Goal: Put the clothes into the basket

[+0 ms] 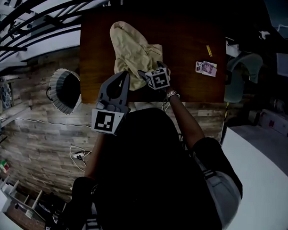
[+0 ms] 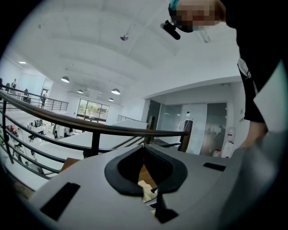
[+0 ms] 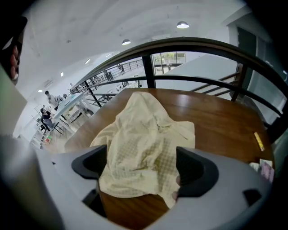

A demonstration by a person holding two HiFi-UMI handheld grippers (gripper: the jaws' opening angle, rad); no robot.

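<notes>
A pale yellow garment (image 1: 132, 48) lies crumpled on the dark wooden table (image 1: 189, 38). My right gripper (image 1: 152, 74) hangs over the garment's near edge, pointing steeply down. In the right gripper view this gripper (image 3: 141, 168) stands wide open, the garment (image 3: 144, 130) spread below and between its black pads, which do not press on it. My left gripper (image 1: 123, 76) sits just left of it by the table's near edge, its jaws shut with nothing in them (image 2: 144, 147). A round dark basket (image 1: 64, 90) with a pale rim stands on the floor left of the table.
Small cards (image 1: 206, 68) and a yellow strip (image 1: 208, 51) lie on the table's right side. A dark railing (image 3: 180, 58) runs behind the table. A chair (image 1: 239, 75) stands to the right, and a white cable (image 1: 79, 154) lies on the wooden floor.
</notes>
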